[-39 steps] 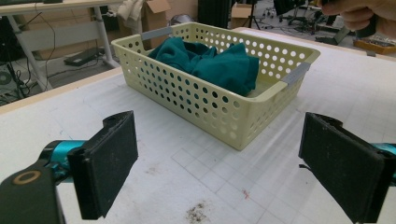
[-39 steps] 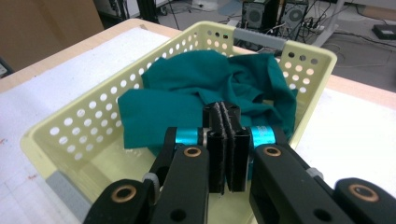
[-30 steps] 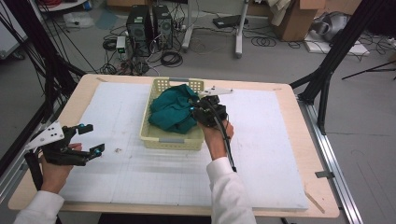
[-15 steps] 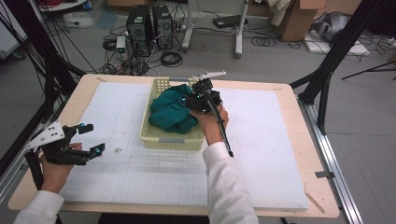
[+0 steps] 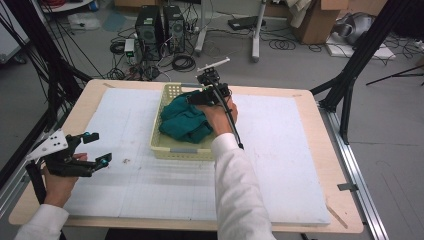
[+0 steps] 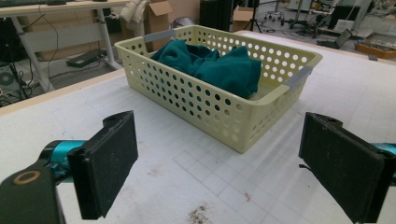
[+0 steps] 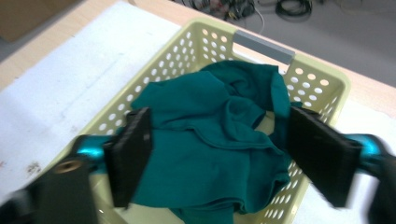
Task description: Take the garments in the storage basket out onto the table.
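The right claw (image 7: 219, 154) hangs over the basket with its jaws wide apart; they have just been opening, and nothing is pinched between them. Below it, the green cloth (image 7: 210, 154) lies crumpled in the pale yellow basket (image 7: 322, 79), filling the middle of the right gripper view. In the high view the right claw (image 5: 194, 100) sits just above centre, over the basket's far right part, with the cloth (image 5: 182, 120) heaped inside. The left claw (image 5: 95, 148) rests at the lower left of the high view, jaws apart and holding nothing, well apart from the basket (image 5: 172, 150) on the white worktop (image 5: 280, 165).
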### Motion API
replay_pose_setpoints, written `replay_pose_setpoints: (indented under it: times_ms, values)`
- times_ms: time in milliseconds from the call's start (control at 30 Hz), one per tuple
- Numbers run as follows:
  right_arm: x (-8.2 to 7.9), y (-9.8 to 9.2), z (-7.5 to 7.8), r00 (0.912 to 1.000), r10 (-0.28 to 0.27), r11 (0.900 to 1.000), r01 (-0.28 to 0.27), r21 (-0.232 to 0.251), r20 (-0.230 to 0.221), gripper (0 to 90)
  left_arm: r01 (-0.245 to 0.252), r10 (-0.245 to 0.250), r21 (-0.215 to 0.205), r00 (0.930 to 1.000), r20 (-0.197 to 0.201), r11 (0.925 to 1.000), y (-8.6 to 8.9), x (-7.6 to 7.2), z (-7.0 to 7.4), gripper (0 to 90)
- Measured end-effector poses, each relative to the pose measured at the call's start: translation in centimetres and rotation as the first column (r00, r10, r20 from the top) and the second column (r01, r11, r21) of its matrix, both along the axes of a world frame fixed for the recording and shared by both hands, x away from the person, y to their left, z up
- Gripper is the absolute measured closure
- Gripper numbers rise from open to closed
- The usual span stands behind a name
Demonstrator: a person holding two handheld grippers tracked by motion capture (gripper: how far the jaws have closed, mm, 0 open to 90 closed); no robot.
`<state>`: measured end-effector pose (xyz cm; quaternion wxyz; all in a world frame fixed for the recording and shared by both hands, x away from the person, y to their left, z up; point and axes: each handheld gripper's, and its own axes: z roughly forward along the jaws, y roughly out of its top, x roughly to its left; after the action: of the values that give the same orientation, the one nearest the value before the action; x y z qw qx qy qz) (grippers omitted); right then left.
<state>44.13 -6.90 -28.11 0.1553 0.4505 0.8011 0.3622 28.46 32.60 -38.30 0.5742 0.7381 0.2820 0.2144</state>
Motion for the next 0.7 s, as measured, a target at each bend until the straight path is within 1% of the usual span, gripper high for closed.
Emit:
replay_pose_setpoints:
  times_ms: [33,67,100,167,200,233,267,333,467,567,700]
  values:
    - [0.0,0.0,0.0,1.0000,0.000,1.000,0.000,0.000,0.000,21.1,0.000,0.000,0.000,1.0000,0.000,1.0000,0.0,0.0,0.0,11.9]
    - [0.5,0.4,0.0,1.0000,0.001,1.000,-0.001,-0.009,-0.004,18.7,-0.004,0.004,0.000,1.0000,-0.001,1.0000,0.0,0.0,0.0,11.9]
    - [0.7,0.5,0.1,1.0000,0.006,1.000,-0.006,-0.006,-0.002,15.9,-0.004,0.004,0.000,1.0000,-0.001,1.0000,0.0,0.0,0.0,11.9]
    - [1.2,0.9,0.1,1.0000,0.006,1.000,-0.006,-0.010,-0.006,13.8,-0.003,0.003,-0.002,1.0000,-0.003,1.0000,0.1,0.1,0.0,12.0]
    - [1.4,1.0,0.0,0.9999,0.012,1.000,-0.012,-0.011,-0.009,10.8,-0.004,0.004,-0.005,1.0000,-0.003,1.0000,0.0,0.1,-0.1,11.9]
    - [1.4,1.0,0.0,0.9999,0.012,1.000,-0.012,-0.011,-0.009,10.8,-0.003,0.003,-0.006,1.0000,-0.003,1.0000,0.0,0.1,-0.1,11.9]
    - [1.8,1.3,-0.1,0.9995,0.016,1.000,-0.016,-0.019,-0.027,8.5,-0.002,0.002,-0.005,1.0000,-0.003,1.0000,0.0,0.1,-0.1,11.9]
    - [2.3,1.7,-0.2,0.9994,0.015,0.999,-0.016,-0.036,-0.031,0.7,-0.002,0.002,-0.007,1.0000,-0.003,1.0000,0.0,0.2,-0.1,12.0]
    - [2.9,2.2,-0.3,0.9998,0.002,0.998,-0.003,-0.055,-0.020,0.5,0.003,-0.003,-0.003,1.0000,-0.004,1.0000,0.0,0.3,-0.1,11.9]
    - [3.4,2.5,-0.7,0.9996,0.000,0.998,-0.002,-0.066,-0.028,0.5,0.003,-0.003,-0.008,1.0000,-0.004,1.0000,0.0,0.3,0.0,11.9]
    - [4.2,2.9,-1.5,0.9988,-0.010,0.997,0.006,-0.080,-0.048,0.5,0.003,-0.003,-0.016,1.0000,-0.003,0.9999,0.1,0.3,-0.1,11.9]
